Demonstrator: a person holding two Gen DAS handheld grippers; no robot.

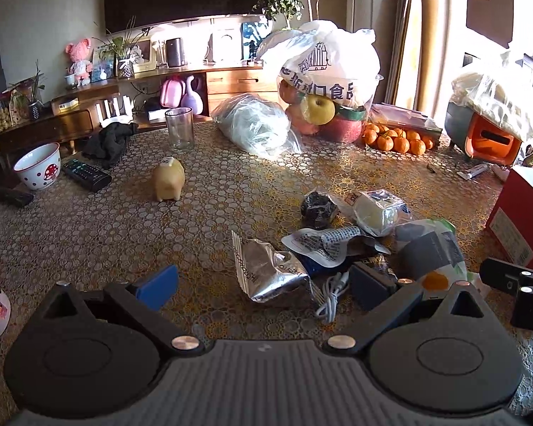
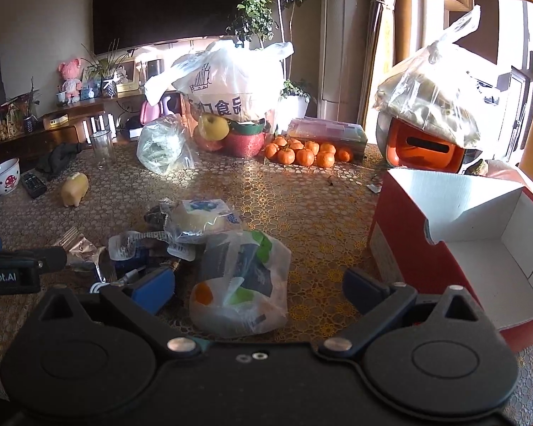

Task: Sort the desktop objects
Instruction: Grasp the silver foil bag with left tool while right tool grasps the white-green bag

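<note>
Silver wrapper [image 1: 270, 269] between left gripper [image 1: 263, 287] — untouched

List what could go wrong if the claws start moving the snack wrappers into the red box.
1. The white cable lies tangled among the wrappers beside the silver wrapper; the open left claw could drag it along.
2. The plastic bag in front of the open right claw looks limp and may slip or spill.
3. The red box looks light and empty; a nudge might shift it.
</note>
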